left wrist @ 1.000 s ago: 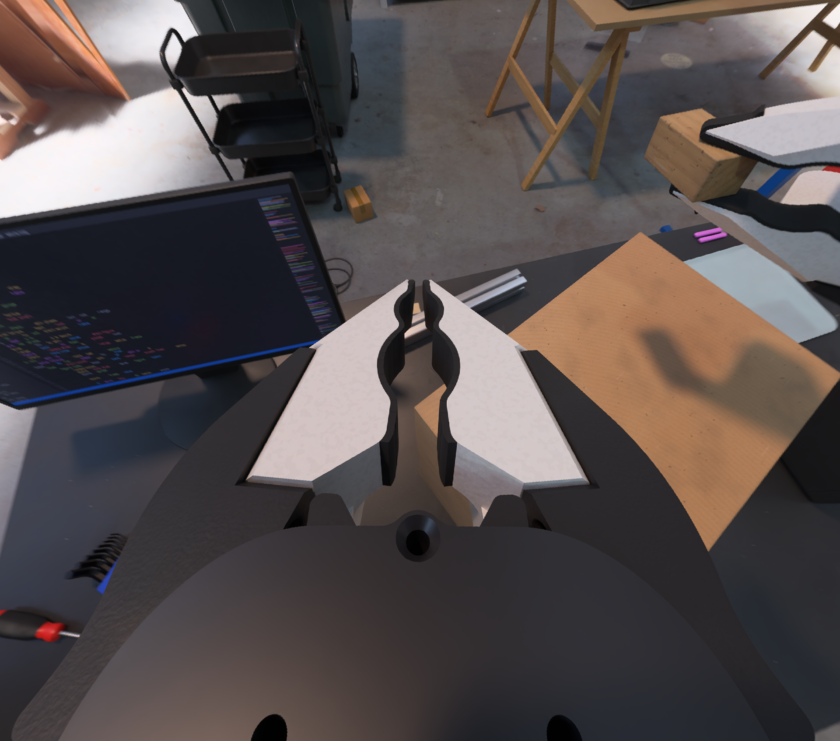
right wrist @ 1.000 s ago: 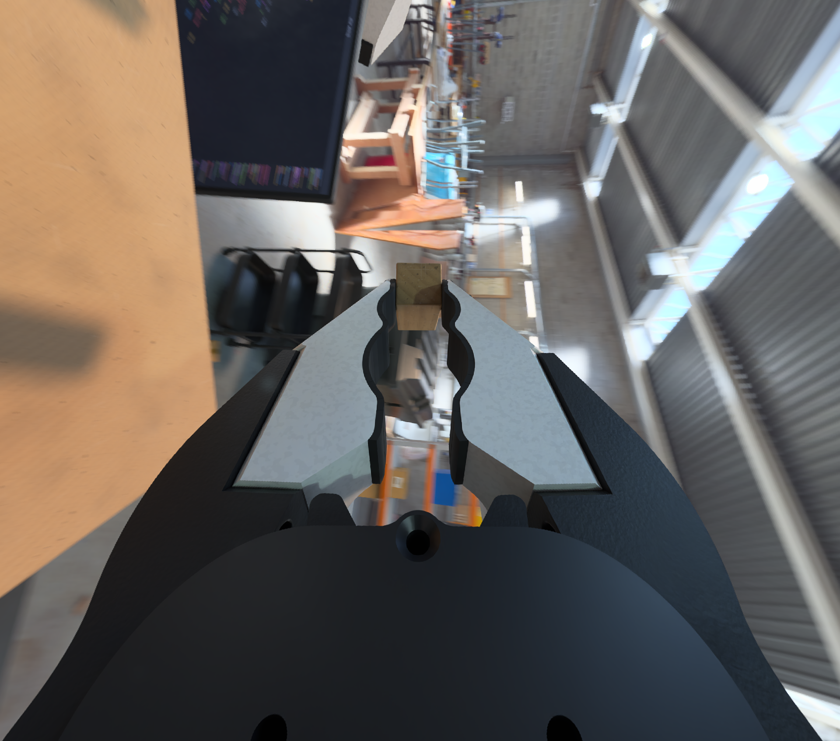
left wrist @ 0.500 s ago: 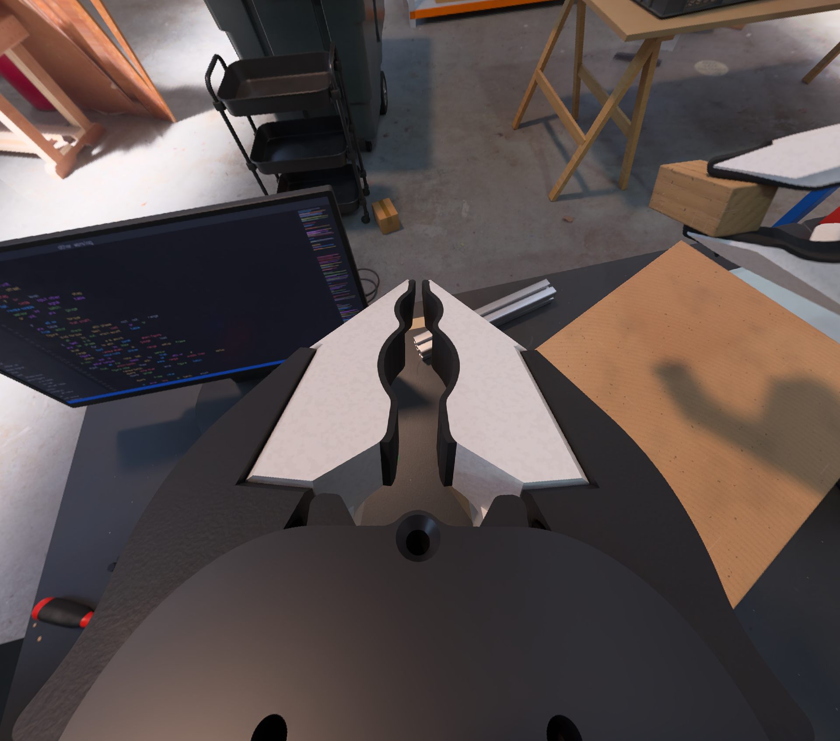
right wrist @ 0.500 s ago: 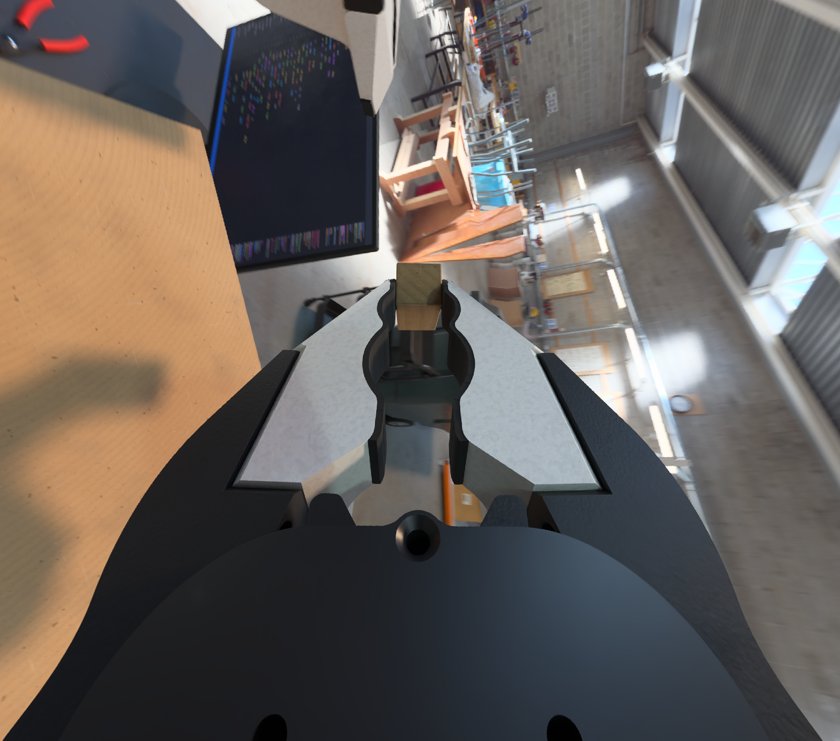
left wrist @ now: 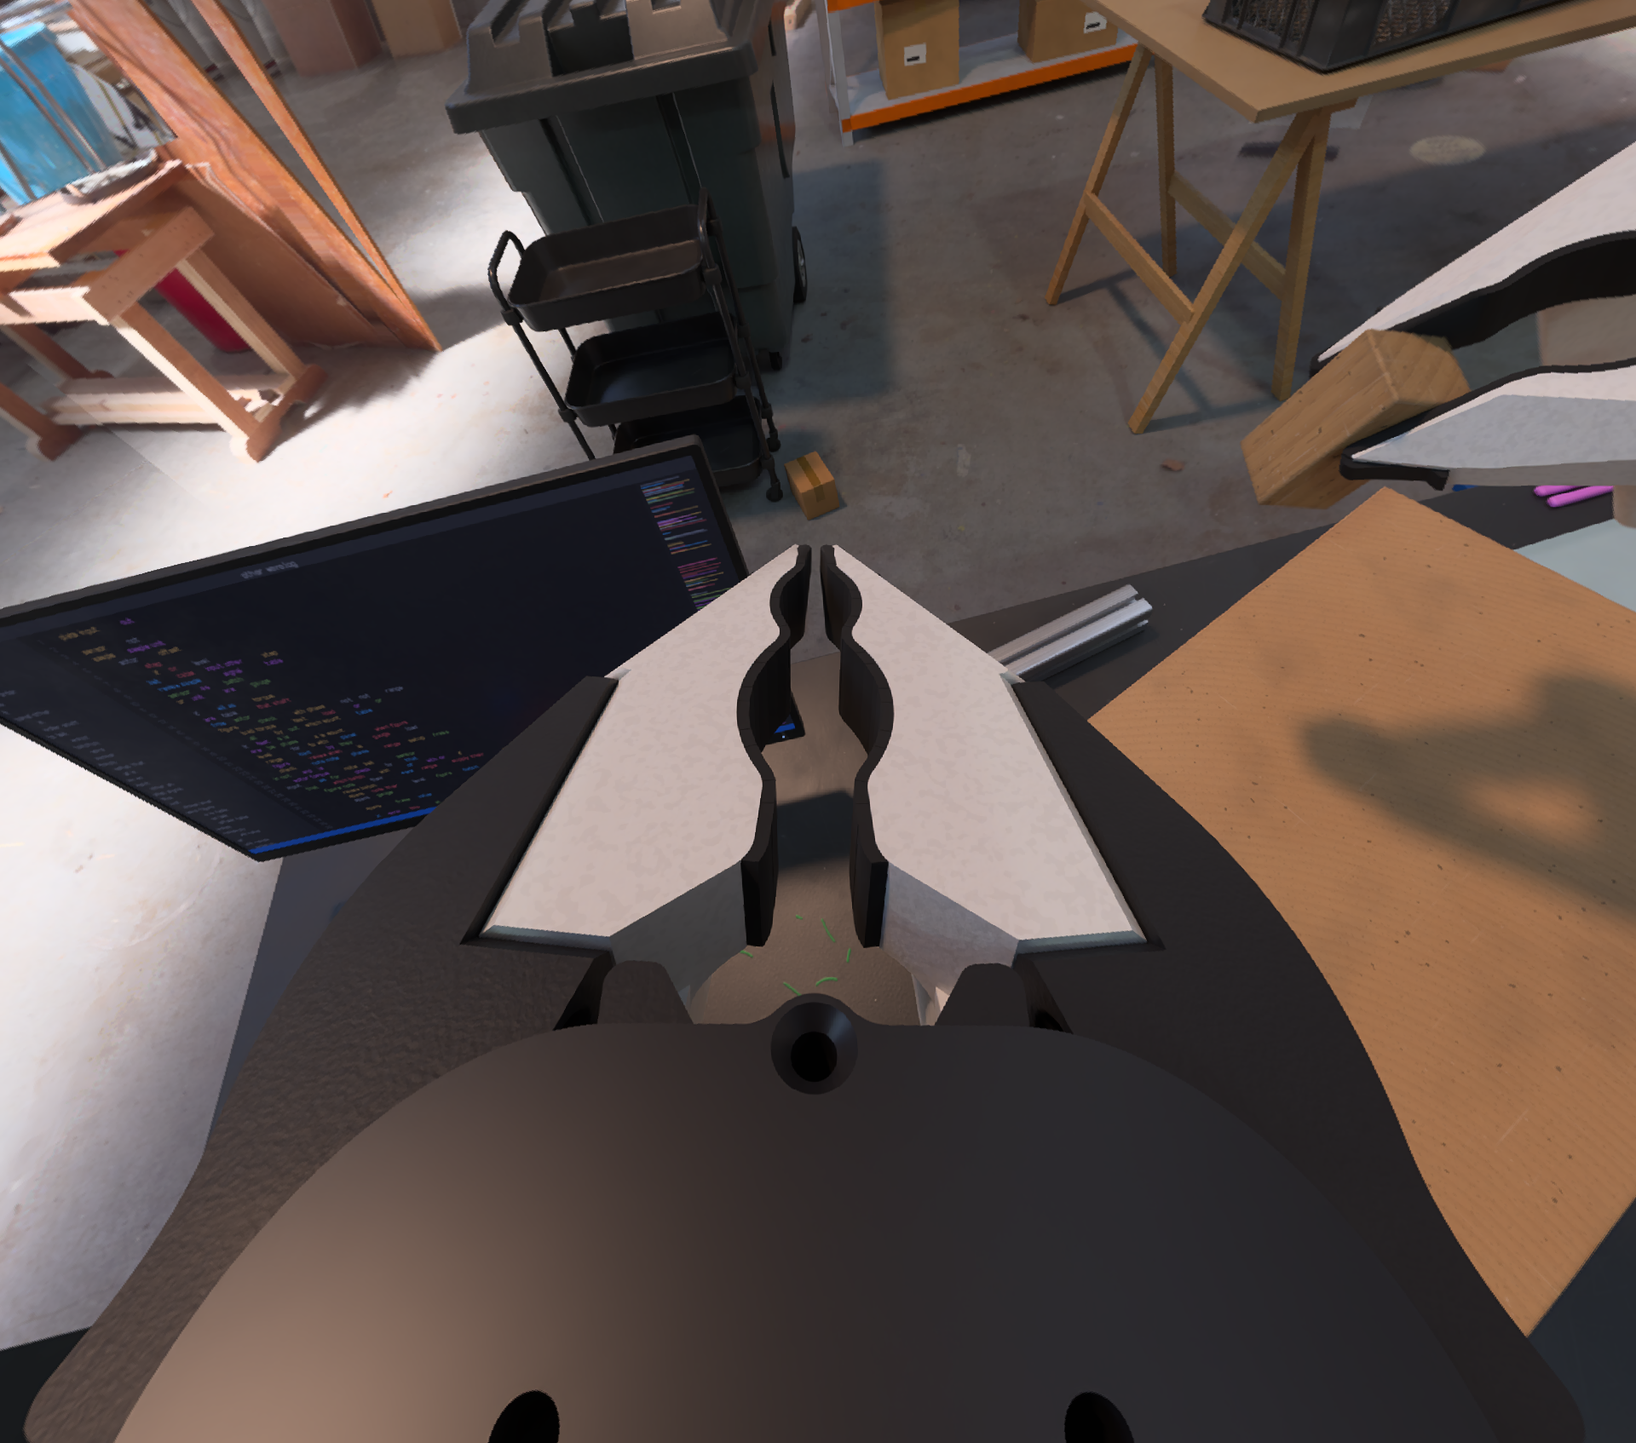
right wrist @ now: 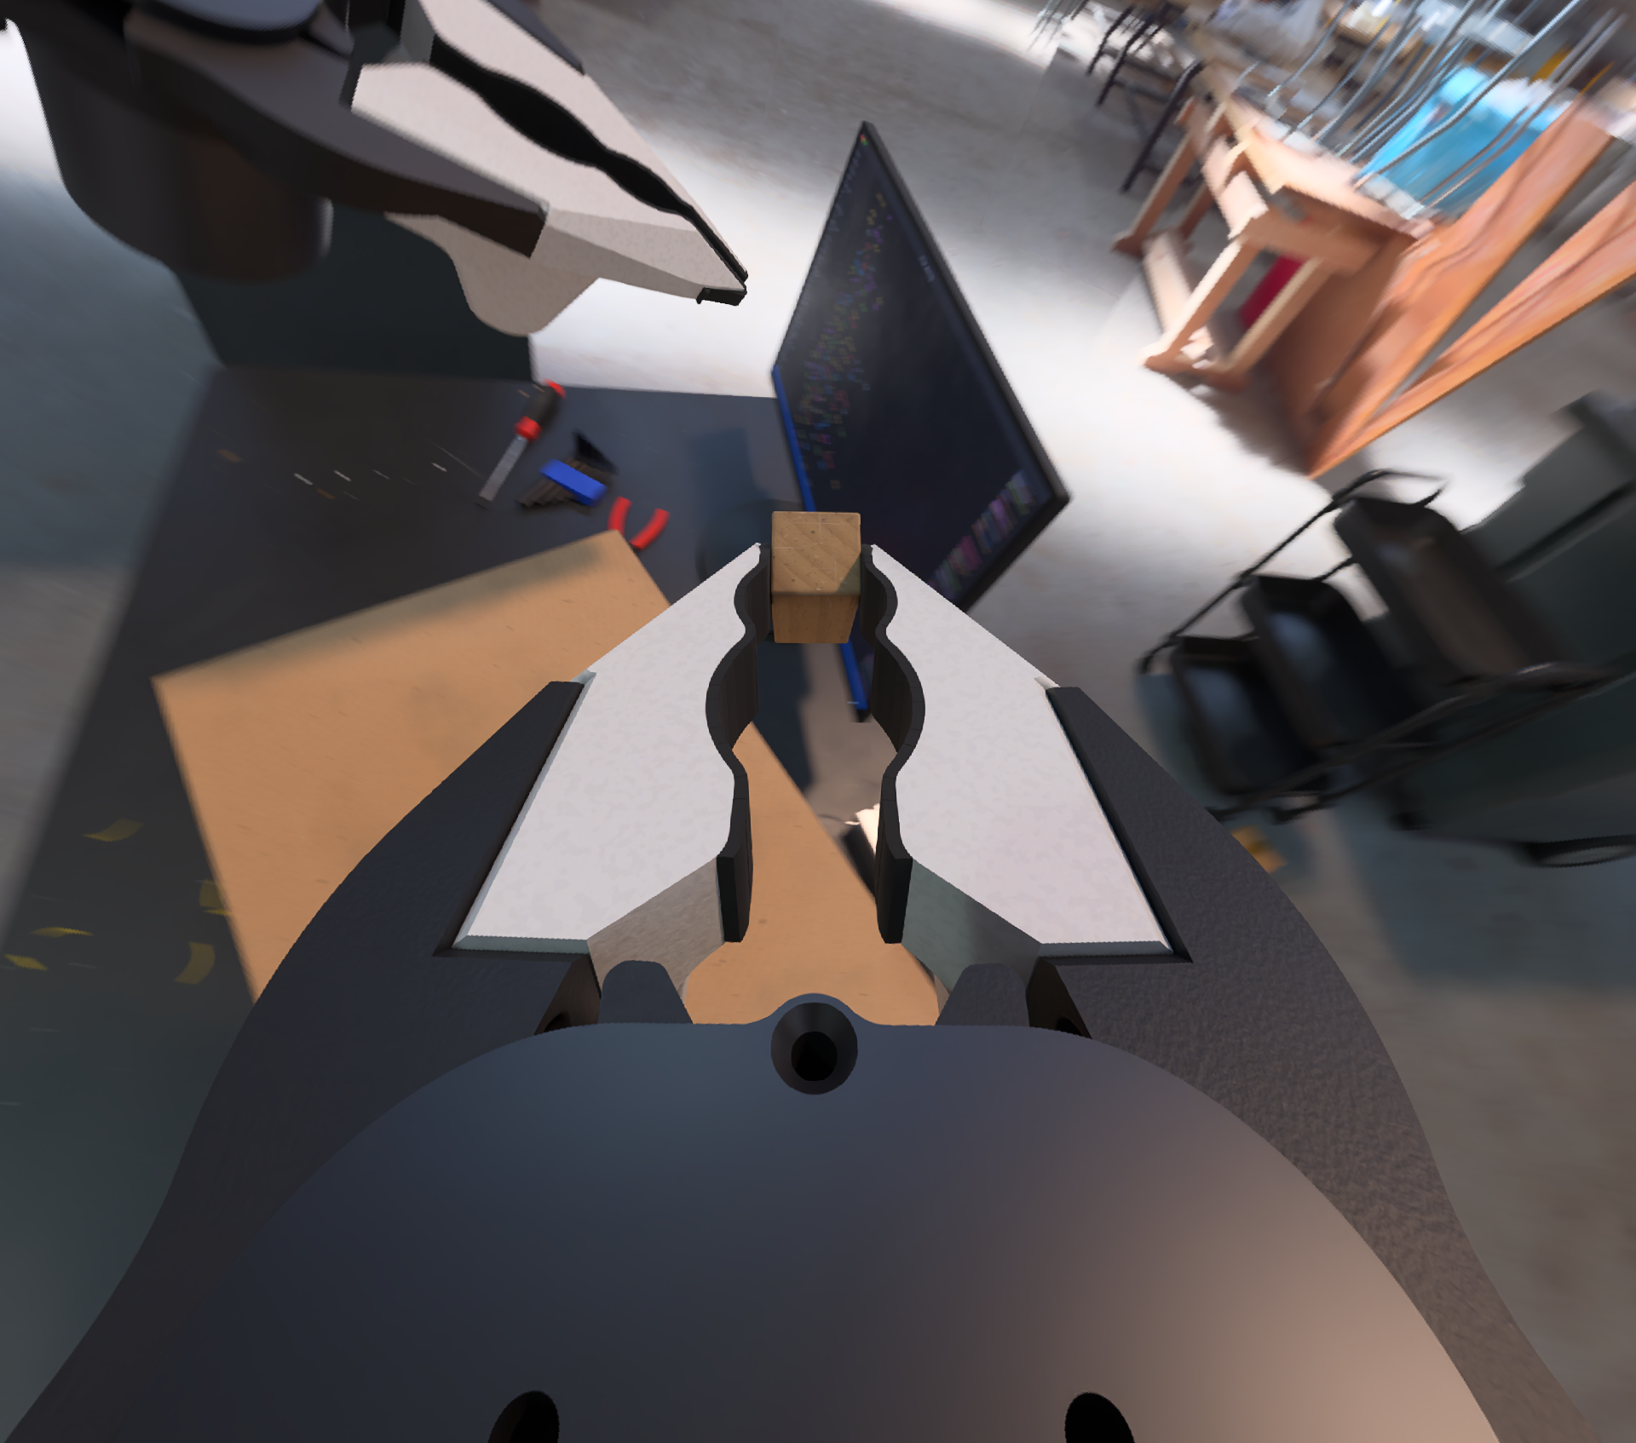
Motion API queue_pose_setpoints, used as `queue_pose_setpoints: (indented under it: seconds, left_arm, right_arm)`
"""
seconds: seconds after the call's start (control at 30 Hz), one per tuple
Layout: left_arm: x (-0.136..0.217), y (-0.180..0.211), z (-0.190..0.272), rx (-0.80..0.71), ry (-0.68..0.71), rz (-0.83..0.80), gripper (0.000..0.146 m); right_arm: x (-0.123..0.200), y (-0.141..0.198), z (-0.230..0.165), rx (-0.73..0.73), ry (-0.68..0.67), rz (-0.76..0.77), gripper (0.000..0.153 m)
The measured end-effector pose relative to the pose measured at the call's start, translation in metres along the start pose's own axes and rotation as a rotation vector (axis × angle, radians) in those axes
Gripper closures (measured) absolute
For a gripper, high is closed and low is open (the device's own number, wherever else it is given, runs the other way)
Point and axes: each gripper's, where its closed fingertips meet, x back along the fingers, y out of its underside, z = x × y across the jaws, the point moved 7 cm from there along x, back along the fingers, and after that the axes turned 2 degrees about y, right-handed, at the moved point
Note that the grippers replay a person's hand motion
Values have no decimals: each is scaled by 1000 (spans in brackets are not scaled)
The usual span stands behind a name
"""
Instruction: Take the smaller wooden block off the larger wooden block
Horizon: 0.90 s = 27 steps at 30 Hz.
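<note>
Only the right wrist view is showing the screwdriver (right wrist: pixel 522 446) and red pliers (right wrist: pixel 639 521) at centre left. The right gripper (right wrist: pixel 814 569) is gripping the smaller wooden block (right wrist: pixel 814 576) in clear air above the brown board (right wrist: pixel 372 737). At upper left, the left gripper (right wrist: pixel 721 290) is hovering nearly closed, empty.

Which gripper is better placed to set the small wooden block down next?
Right. The right gripper already clamps the small wooden block at its fingertips, above the tan board. The left gripper is shut on nothing, near the monitor.
</note>
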Motion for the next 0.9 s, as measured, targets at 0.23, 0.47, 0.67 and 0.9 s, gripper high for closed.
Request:
queue_pose_setpoints:
  seconds: [0.23, 0.47, 0.67, 0.9]
  left_arm:
    - [-1, -1, 1, -23, -11, 11, 144]
    - [0, -4, -2, -7, -10, 38, 144]
    - [4, -12, 3, -103, -69, 89, 144]
    - [2, -13, 7, -83, -55, 88, 144]
  right_arm:
    - [-5, 13, 12, -361, -158, 37, 134]
    - [-7, 12, 8, -261, -117, 28, 134]
    - [-10, 26, 20, -823, -353, 94, 134]
    - [-5, 27, 25, -785, -380, 120, 134]
